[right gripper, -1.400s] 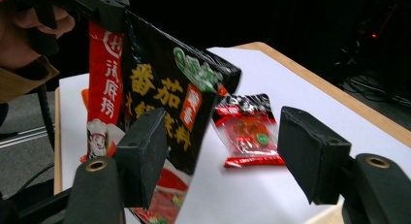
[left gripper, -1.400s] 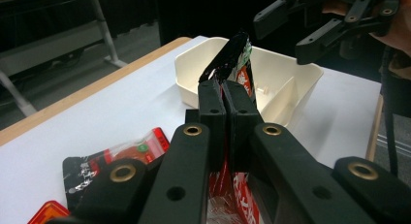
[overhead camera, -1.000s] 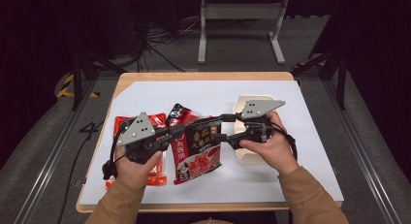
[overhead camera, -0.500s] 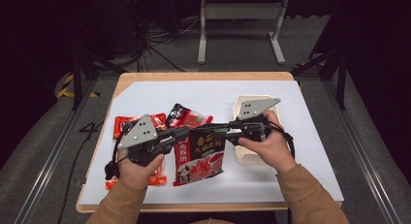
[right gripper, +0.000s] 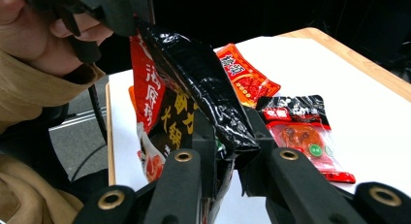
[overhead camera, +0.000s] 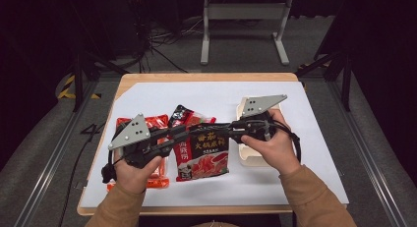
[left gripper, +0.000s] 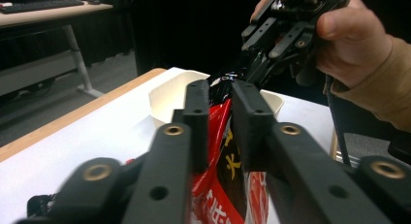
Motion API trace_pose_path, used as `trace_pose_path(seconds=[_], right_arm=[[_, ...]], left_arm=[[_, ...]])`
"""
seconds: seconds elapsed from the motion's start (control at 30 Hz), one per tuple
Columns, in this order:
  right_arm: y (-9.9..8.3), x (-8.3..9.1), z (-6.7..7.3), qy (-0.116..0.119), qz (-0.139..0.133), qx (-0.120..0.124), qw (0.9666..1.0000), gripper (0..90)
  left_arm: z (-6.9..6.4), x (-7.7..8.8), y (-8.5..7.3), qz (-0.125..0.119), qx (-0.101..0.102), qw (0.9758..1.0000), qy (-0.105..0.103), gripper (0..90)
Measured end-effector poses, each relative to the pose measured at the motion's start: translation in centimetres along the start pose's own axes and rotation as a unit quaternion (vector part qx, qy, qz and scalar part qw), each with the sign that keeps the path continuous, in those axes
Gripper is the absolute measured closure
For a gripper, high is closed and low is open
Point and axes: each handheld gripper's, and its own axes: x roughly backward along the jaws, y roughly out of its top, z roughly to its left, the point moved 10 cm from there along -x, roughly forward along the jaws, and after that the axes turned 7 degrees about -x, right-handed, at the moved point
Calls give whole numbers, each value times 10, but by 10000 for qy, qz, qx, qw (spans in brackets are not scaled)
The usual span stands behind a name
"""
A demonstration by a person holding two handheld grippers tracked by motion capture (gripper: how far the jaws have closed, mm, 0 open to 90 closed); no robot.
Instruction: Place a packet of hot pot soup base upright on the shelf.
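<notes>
Fingers of the right gripper are clamped on the top corner of the black-and-red pouch; in the right gripper view the crumpled black edge sits pinched between the two pads, jaws narrow and just closing. Fingers of the left gripper stand on either side of the opposite top edge of the same pouch; in the left gripper view the red-and-black film runs up through the gap. Those jaws have just been opening a little, and whether the pads press the film I cannot tell.

Pouch hangs between the two sets of fingers, stretched from one gripper to the other, its lower part near or on the white sheet that covers the bench; contact underneath not resolvable.

Just beyond the right fingers, in the right gripper view: a small clear-windowed sachet flat on the sheet, and an orange-red packet behind it.

Beyond the left fingers, in the left gripper view: a cream tray, standing upright on the sheet, past the pouch.

High view: left hand and right hand hold the gripper bodies, grippers pointing toward each other over the middle of the bench.
</notes>
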Motion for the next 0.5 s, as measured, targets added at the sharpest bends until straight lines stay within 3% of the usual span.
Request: trace_pose_path(seconds=[0.17,0.37,0.5], right_arm=[[9,6,2,-81,-42,44,9999,798],[20,17,-4,-298,-111,138,9994,796],[27,27,-15,-501,-191,161,9984,794]], left_arm=[[1,10,6,43,28,9999,117,566],[8,16,6,79,105,9997,223,501],[19,16,-3,150,292,9990,293,470]])
